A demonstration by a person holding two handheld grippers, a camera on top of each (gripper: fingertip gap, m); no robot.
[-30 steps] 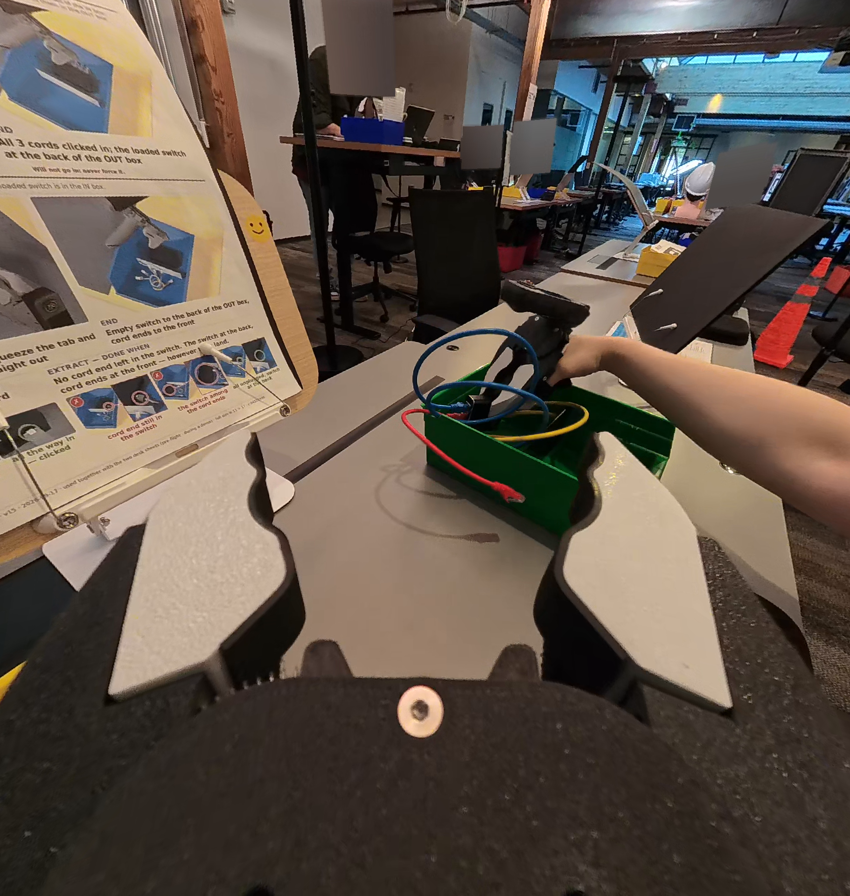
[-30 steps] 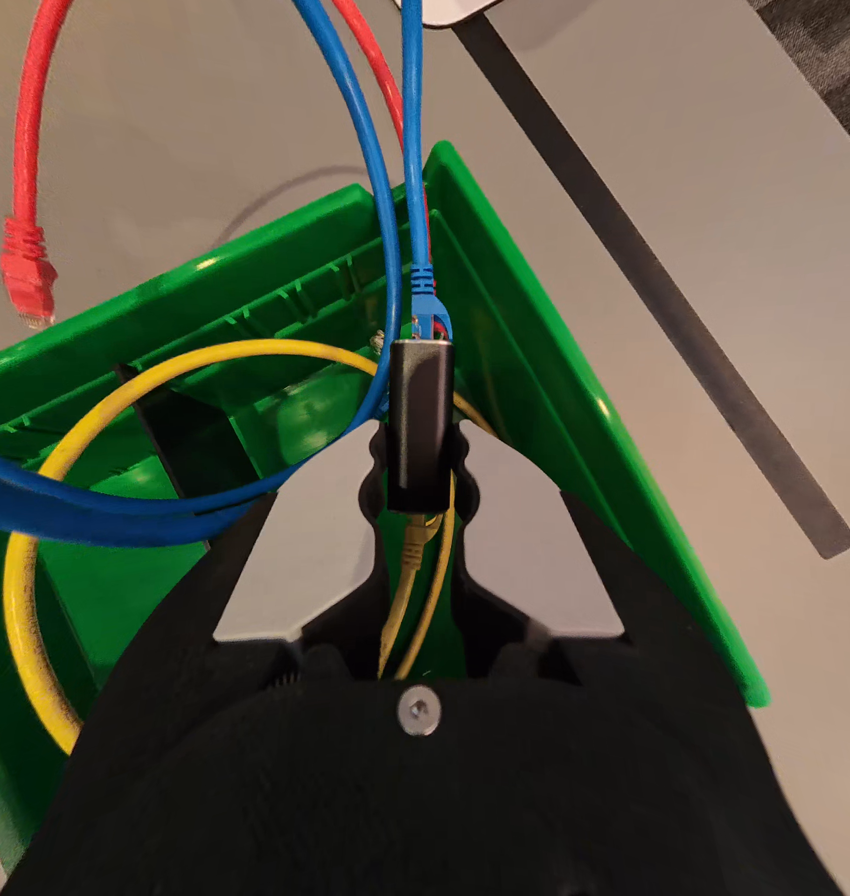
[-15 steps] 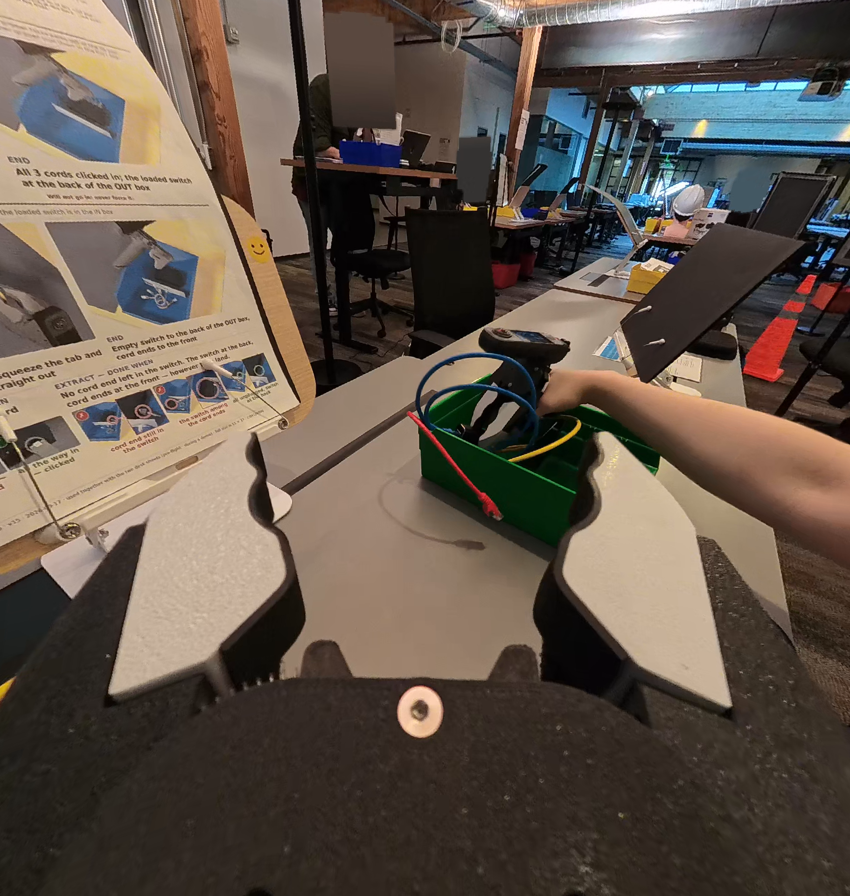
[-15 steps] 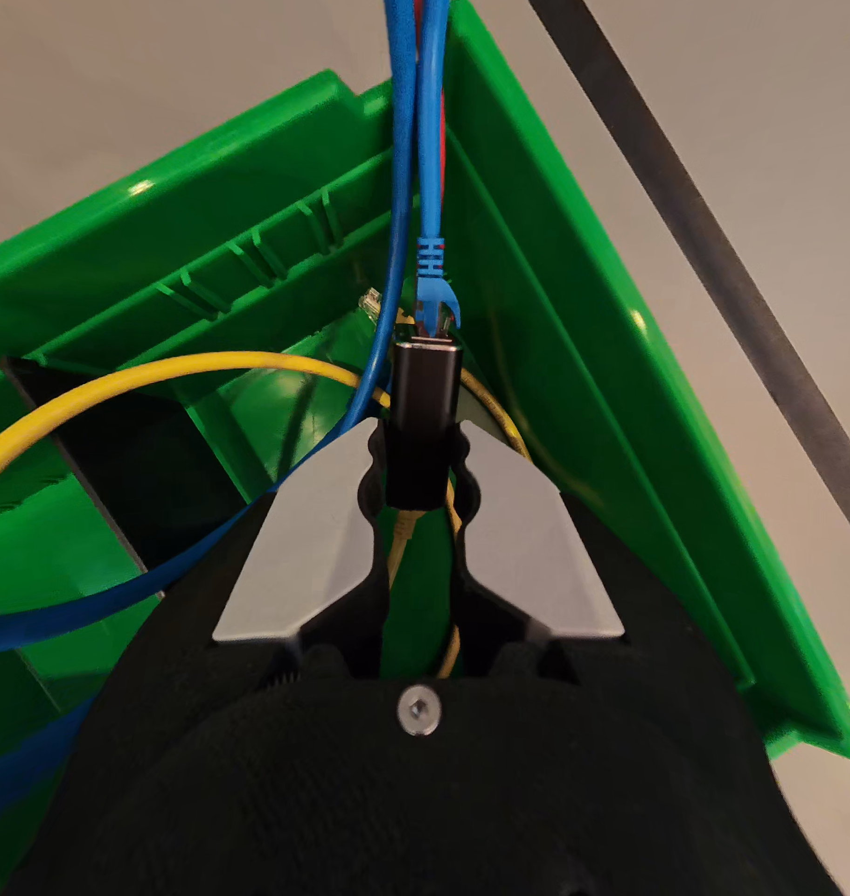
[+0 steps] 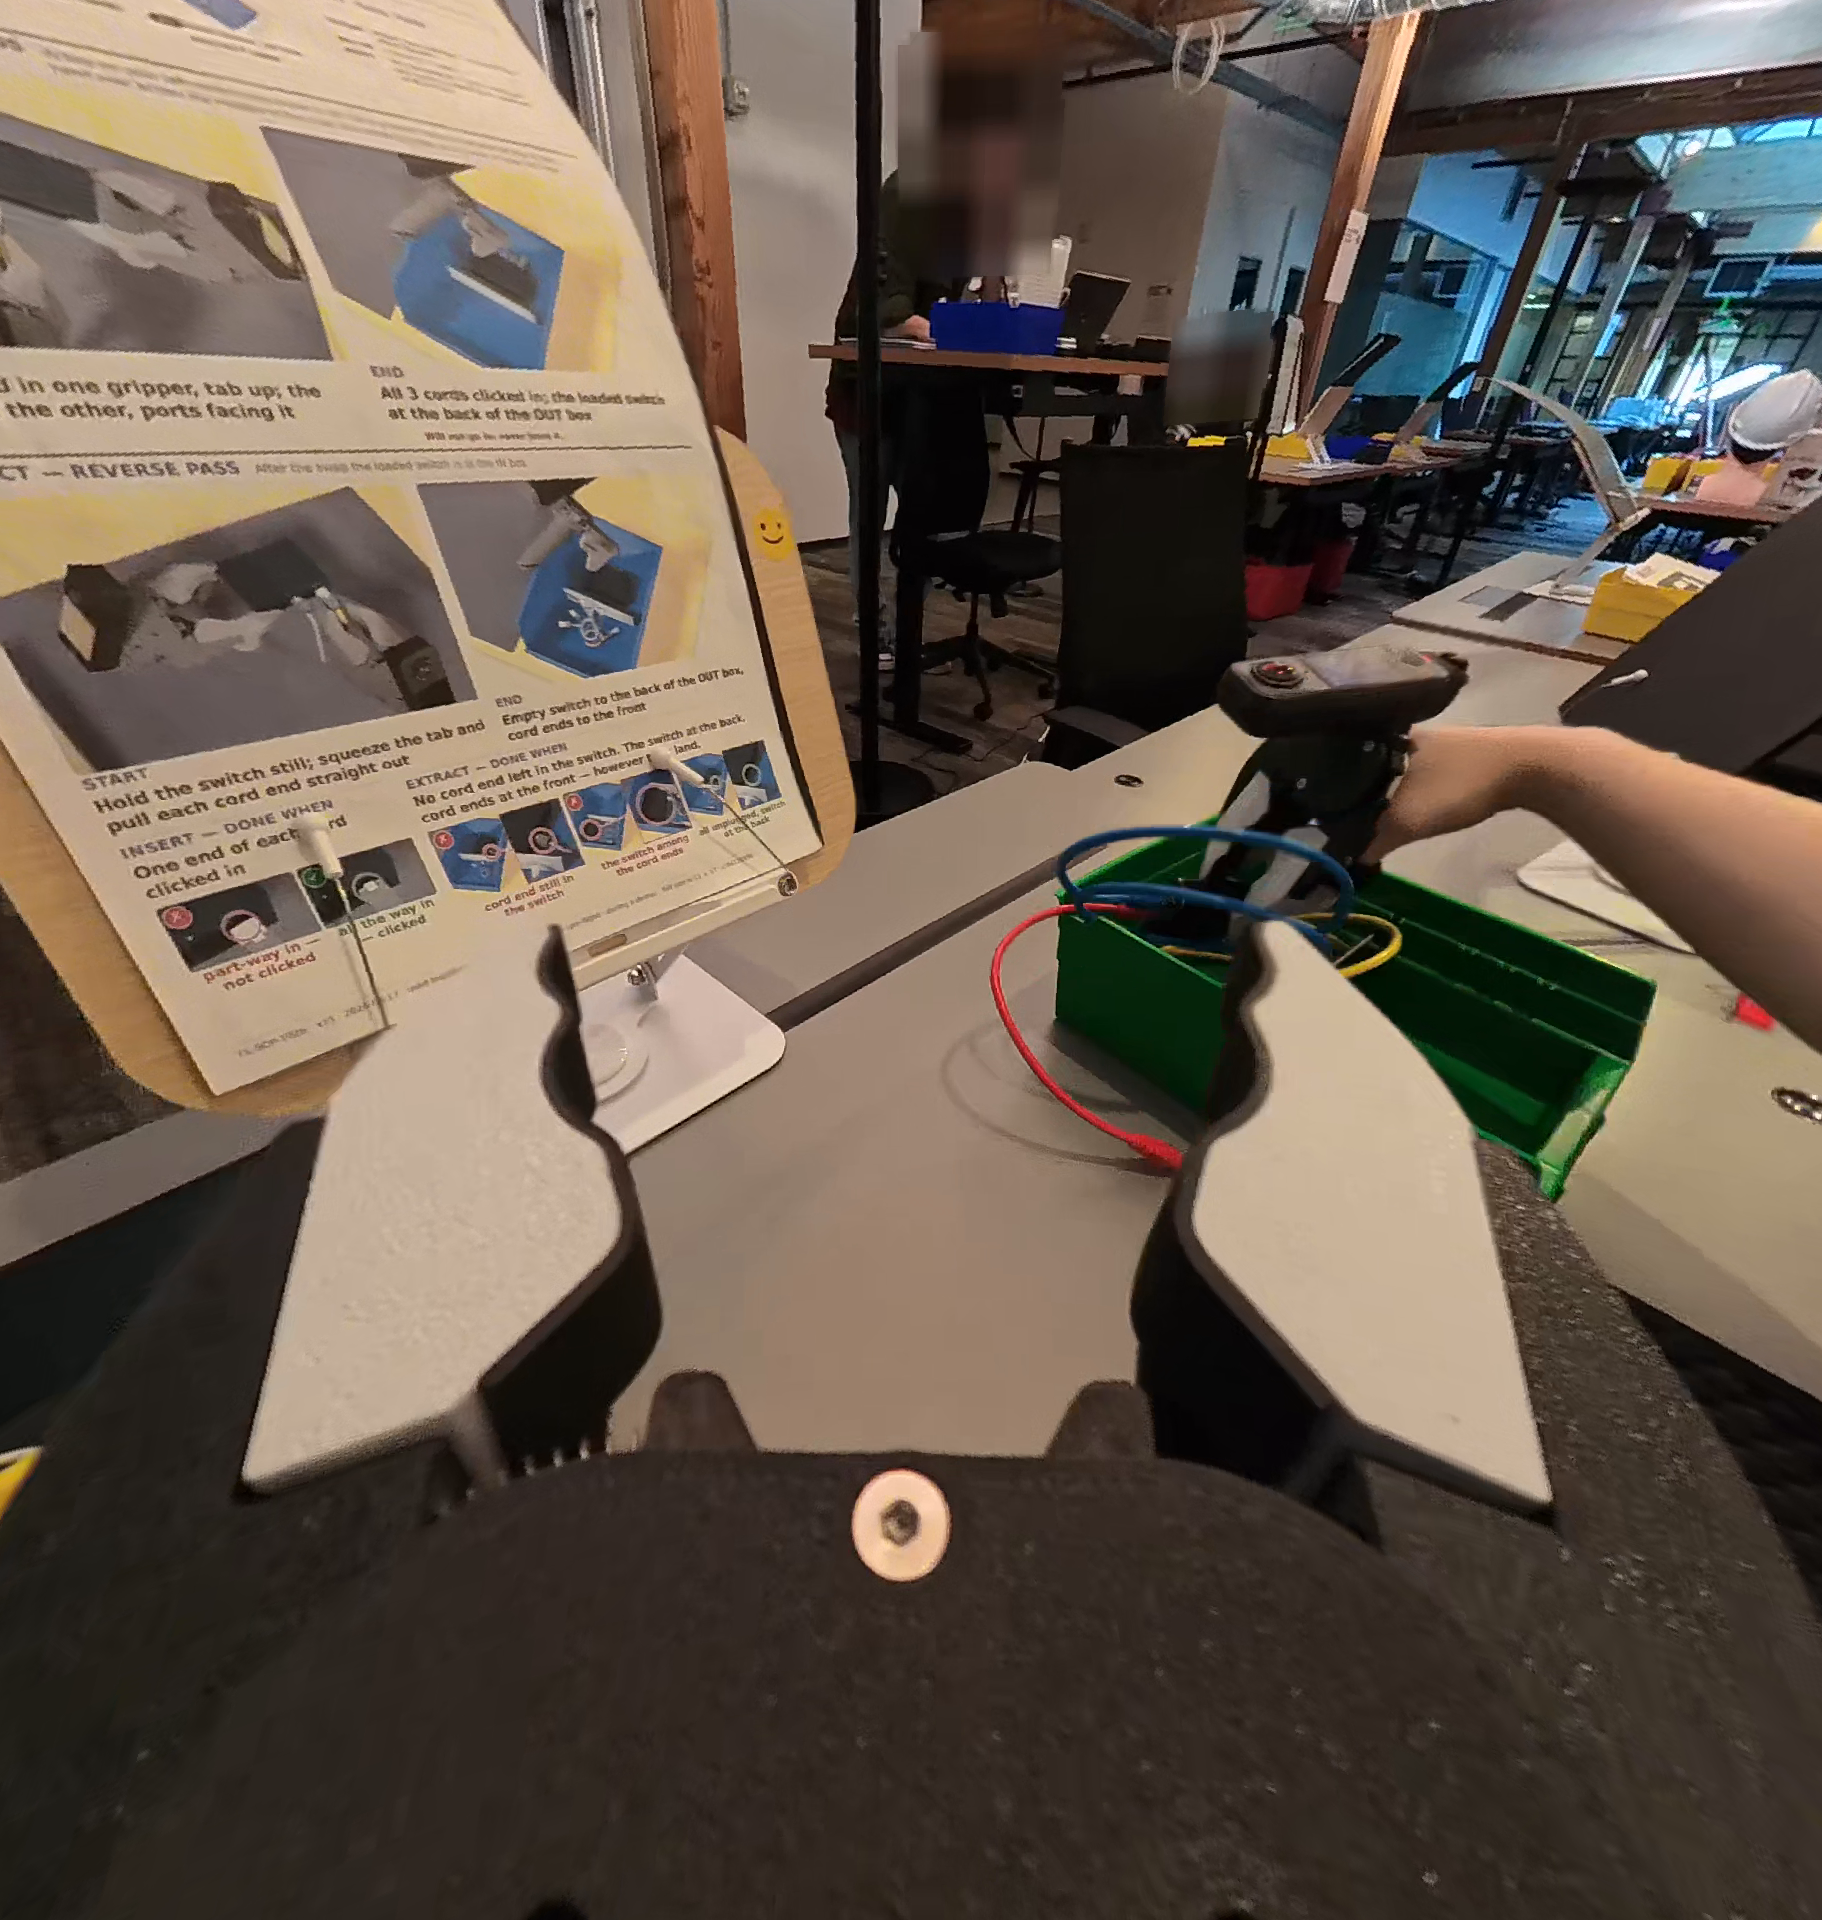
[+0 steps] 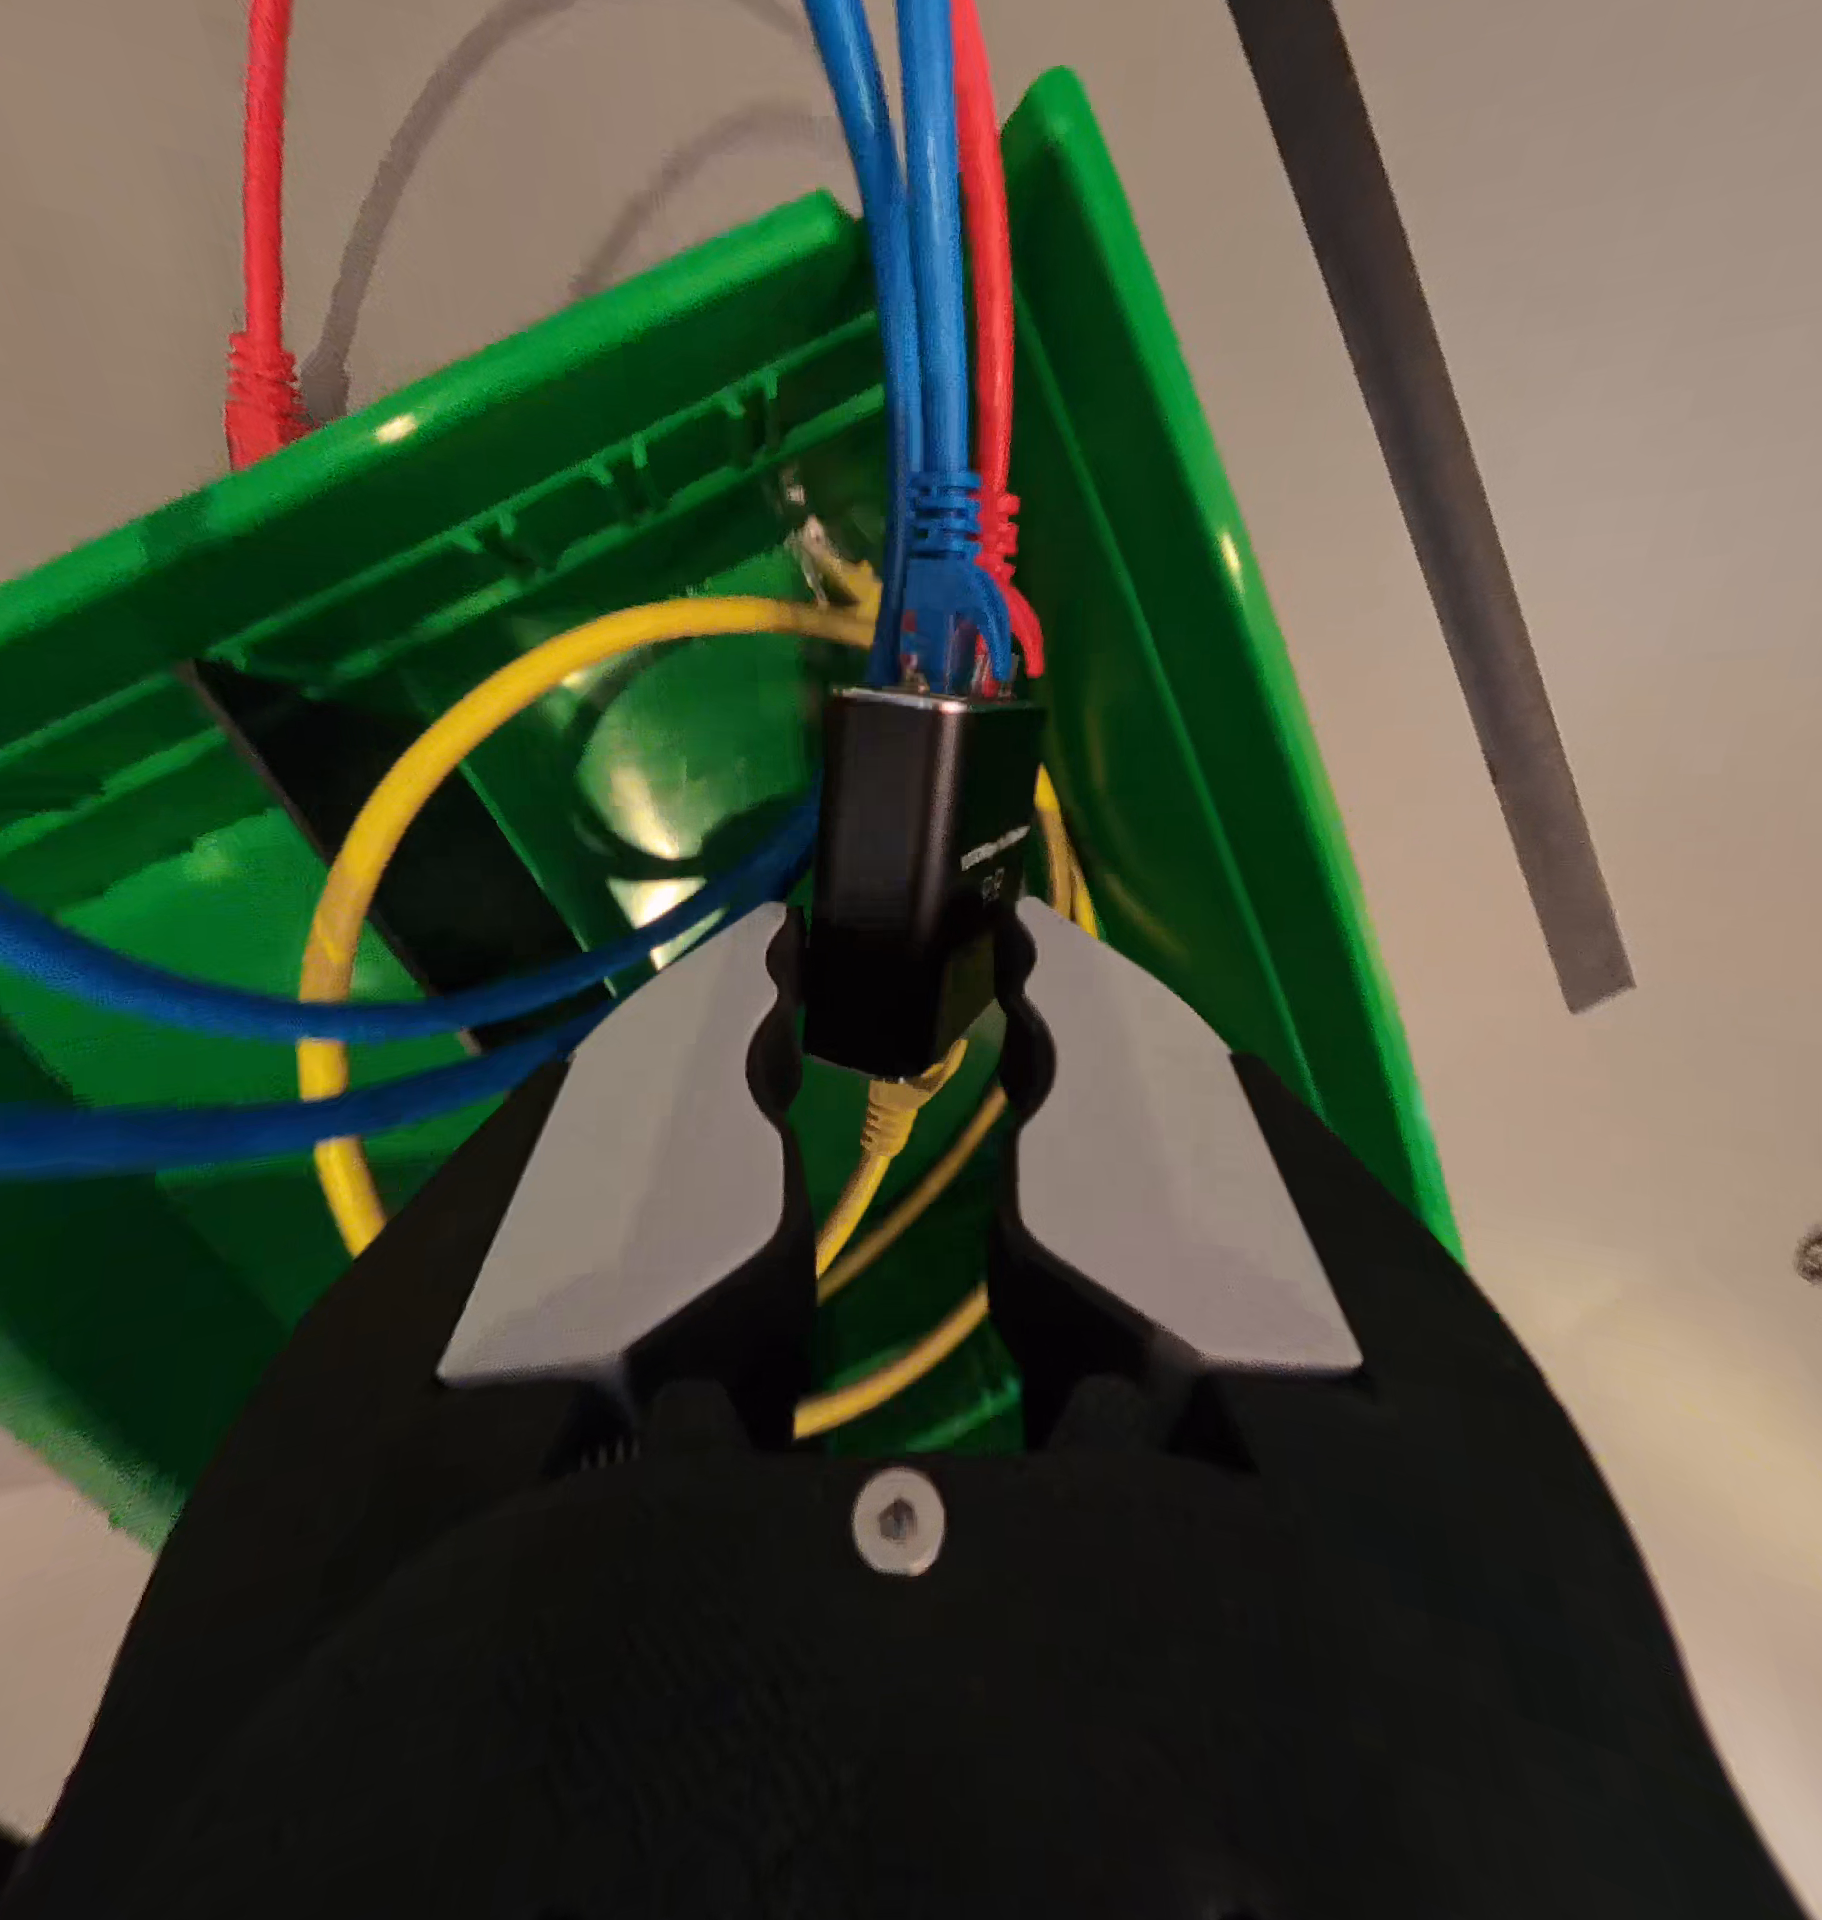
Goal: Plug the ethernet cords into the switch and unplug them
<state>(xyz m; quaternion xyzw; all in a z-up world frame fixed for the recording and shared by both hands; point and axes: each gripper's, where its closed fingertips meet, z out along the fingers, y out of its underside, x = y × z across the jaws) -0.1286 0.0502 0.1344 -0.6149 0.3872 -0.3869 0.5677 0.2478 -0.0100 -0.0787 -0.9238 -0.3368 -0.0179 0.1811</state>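
Right wrist view, green bin [image 6: 1177,582] holding yellow cord [image 6: 491,707], blue cords [image 6: 917,312], black switch [image 6: 917,852] between right gripper [image 6: 902,987] pads, grip unclear, left gripper [image 5: 902,1049] wide, bare.

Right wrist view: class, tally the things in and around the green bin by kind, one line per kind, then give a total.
Ethernet cords: 3 (blue, red, yellow)
Switch: 1
Green bin: 1
Total: 5

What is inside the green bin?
Green bin: black switch with blue cords and red cord at its top, a yellow cord. The right claw covers its floor.
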